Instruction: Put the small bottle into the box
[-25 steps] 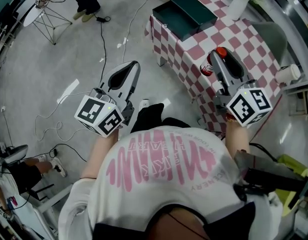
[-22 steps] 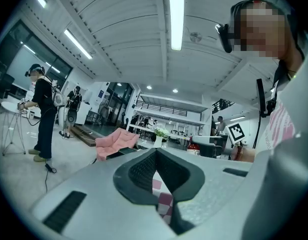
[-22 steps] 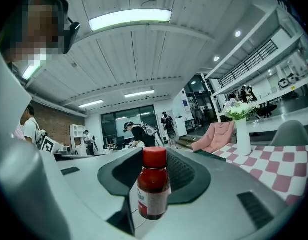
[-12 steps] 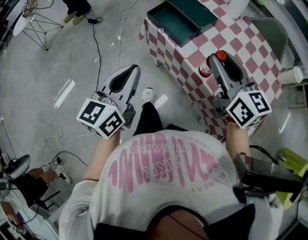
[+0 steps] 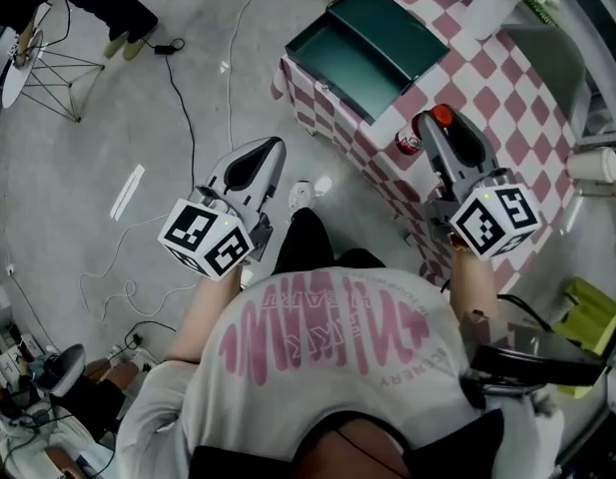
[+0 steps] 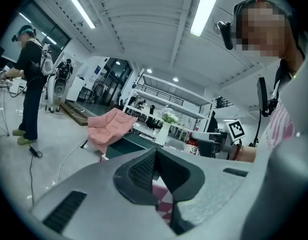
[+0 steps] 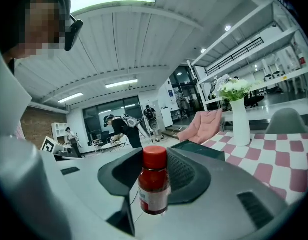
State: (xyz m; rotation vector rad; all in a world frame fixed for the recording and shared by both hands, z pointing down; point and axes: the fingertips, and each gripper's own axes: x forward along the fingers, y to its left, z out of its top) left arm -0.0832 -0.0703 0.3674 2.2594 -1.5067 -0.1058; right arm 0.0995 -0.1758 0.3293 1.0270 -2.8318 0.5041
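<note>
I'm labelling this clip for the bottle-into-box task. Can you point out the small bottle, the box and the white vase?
small bottle point(image 7: 154, 181): right gripper view, on its red body below the cap.
box point(image 5: 349, 60): head view, on its bare inner floor.
white vase point(image 7: 239, 126): right gripper view, on its body.

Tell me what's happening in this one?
A person holds a gripper in each hand. The right claw is shut on the small bottle, a red-capped one, by the near edge of the checkered table. It is short of the open dark green box, so the bottle is not in yet. The left claw is shut and empty, out over the floor.
</note>
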